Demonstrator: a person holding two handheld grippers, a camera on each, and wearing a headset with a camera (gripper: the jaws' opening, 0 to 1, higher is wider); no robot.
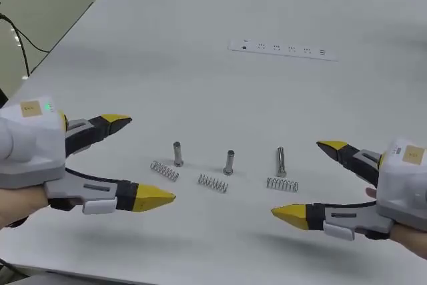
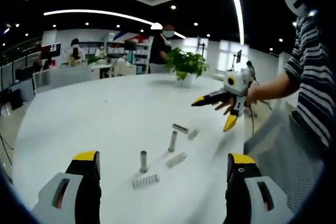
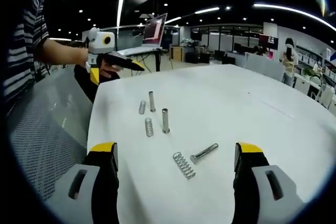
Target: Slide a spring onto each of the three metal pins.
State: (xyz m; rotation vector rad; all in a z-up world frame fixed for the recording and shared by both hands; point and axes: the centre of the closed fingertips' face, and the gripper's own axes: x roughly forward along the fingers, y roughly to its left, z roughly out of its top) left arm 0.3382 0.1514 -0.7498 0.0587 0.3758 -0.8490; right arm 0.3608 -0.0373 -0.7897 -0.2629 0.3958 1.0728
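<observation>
Steel, bright and smooth: three short round pins stand in a row on the matte white table (image 1: 200, 98), all within the gap between the two pairs of fingers. The left pin (image 1: 177, 153) and middle pin (image 1: 229, 162) stand upright; which end is down I cannot tell. The right pin (image 1: 281, 162) lies on its side. That shows most clearly in the right gripper view, just ahead of that gripper's fingers, with a wider head at one end.

Three springs of thin grey wire, open-wound, lie flat, one on the person's side of each pin: left spring (image 1: 164, 171), middle spring (image 1: 213, 183), right spring (image 1: 282, 184). None is on a pin. Whether the right spring touches its pin I cannot tell.

Left gripper (image 1: 137, 159): tapered dark grey plastic fingers with pointed yellow tips (image 1: 152, 196), spread wide with nothing between them. The left pin and left spring lie just beyond the tips.

Right gripper (image 1: 308, 179): same build, fingers wide apart and empty. The right spring lies nearest its lower tip.

Both white housings are cut off by the frame edges. The coils are too fine to count. A flat white power strip (image 1: 283, 49) lies well beyond the fingers, its markings too small to read.
</observation>
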